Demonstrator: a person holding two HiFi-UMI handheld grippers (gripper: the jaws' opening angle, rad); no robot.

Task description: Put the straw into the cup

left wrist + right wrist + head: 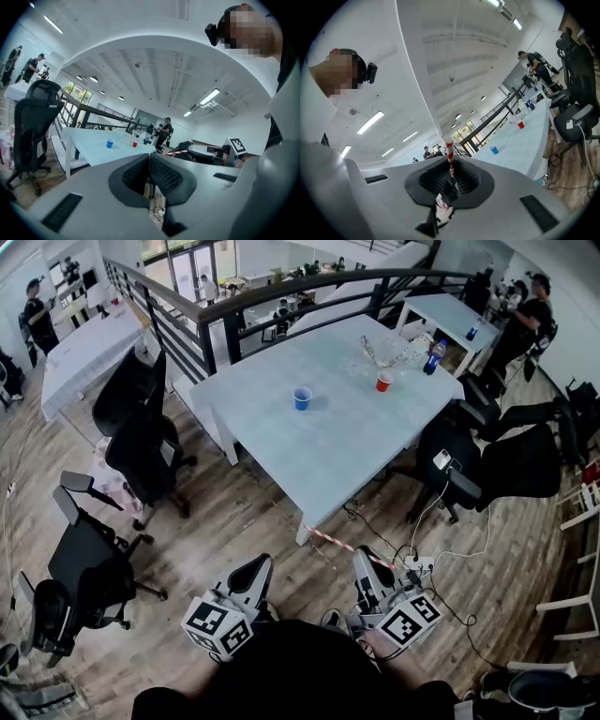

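A blue cup (302, 398) and a red cup (383, 382) stand on the pale blue table (328, 446), well ahead of both grippers. My right gripper (366, 563) is shut on a red-and-white striped straw (345, 545), which sticks out sideways to the left in the head view. In the right gripper view the straw (449, 150) rises from between the pads, with the blue cup (493, 150) and red cup (520, 124) far beyond it. My left gripper (258, 568) is shut with nothing in it. Its own view shows the blue cup (109, 143) and red cup (135, 144) in the distance.
Black office chairs (141, 432) stand left of the table and more (497, 460) to its right. A power strip with cables (417, 565) lies on the wooden floor near the table corner. A bottle (433, 355) and clutter sit at the table's far end, by a railing (216, 324).
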